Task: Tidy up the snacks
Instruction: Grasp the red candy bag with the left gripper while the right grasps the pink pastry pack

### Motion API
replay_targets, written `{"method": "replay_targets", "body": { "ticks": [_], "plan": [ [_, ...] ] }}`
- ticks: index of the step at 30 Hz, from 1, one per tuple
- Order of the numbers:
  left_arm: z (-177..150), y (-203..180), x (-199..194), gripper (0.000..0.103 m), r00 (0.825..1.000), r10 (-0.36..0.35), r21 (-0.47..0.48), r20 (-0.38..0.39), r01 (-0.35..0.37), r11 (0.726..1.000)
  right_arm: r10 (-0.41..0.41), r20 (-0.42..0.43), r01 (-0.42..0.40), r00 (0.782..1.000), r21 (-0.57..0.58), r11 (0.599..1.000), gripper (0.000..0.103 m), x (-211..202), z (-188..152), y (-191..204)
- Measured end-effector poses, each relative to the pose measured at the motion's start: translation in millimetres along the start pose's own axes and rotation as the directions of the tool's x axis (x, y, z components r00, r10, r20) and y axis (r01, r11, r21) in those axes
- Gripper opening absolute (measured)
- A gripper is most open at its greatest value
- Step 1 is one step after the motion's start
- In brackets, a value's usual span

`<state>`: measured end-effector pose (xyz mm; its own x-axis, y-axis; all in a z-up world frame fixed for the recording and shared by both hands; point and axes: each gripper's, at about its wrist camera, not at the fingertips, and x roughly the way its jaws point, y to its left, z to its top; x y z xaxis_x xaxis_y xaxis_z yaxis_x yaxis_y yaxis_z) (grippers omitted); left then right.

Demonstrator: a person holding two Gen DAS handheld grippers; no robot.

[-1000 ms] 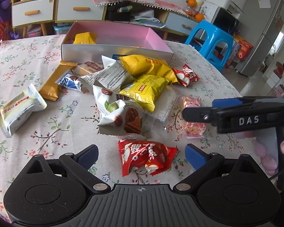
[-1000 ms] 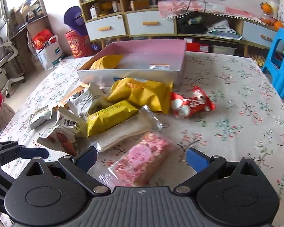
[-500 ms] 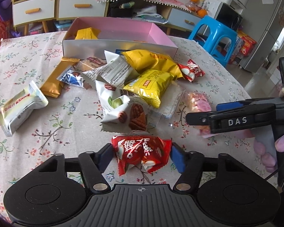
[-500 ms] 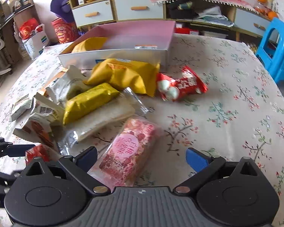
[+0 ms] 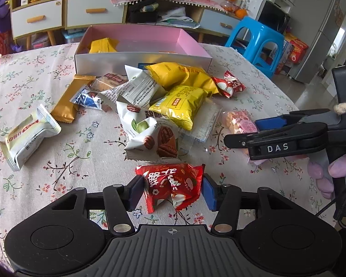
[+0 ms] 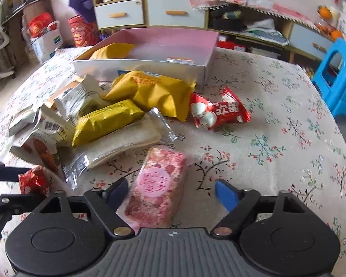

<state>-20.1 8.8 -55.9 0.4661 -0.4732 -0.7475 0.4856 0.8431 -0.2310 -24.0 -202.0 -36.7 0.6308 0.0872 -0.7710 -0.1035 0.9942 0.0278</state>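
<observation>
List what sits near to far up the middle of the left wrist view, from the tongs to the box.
Left tongs, closing on the red packet → pecan packet → lime-yellow packet → big yellow bag → pink box.

Soft, even daylight filled both views and shadows stayed faint. Fisheye bending curved the edges, with dark corners. The right wrist view was slightly blurred.
</observation>
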Motion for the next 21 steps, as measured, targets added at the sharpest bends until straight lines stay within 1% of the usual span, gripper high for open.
{"method": "replay_targets", "body": {
  "ticks": [1,3,4,6,12,21],
  "plan": [
    [0.2,-0.2,-0.1,0.051,1.000,-0.001,0.000,0.000,0.001,1.000,0.005,0.002,-0.005,1.000,-0.009,1.000,0.060,-0.9,0.2,1.1],
    [0.5,-0.3,-0.4,0.051,1.000,-0.003,0.001,0.000,0.003,1.000,0.014,0.002,-0.014,1.000,-0.020,1.000,0.047,-2.7,1.1,2.9],
    [0.6,-0.5,-0.7,0.050,1.000,-0.005,0.001,0.000,0.005,1.000,0.022,0.002,-0.022,1.000,-0.025,0.999,0.043,-3.3,2.3,4.1],
    [1.3,-1.3,-1.0,0.050,1.000,-0.012,0.005,-0.002,0.012,1.000,0.031,-0.001,-0.031,1.000,-0.040,0.999,0.024,-5.2,4.7,7.0],
    [5.8,-6.1,-7.1,0.049,0.999,-0.034,0.029,0.001,0.034,0.999,0.039,0.000,-0.039,0.999,-0.073,0.997,0.021,-12.0,8.4,14.7],
    [11.4,-14.6,-18.0,0.049,0.997,-0.080,0.041,0.013,0.080,0.996,0.025,0.023,-0.024,0.999,-0.064,0.998,0.021,-24.6,18.8,17.4]
  ]
}}
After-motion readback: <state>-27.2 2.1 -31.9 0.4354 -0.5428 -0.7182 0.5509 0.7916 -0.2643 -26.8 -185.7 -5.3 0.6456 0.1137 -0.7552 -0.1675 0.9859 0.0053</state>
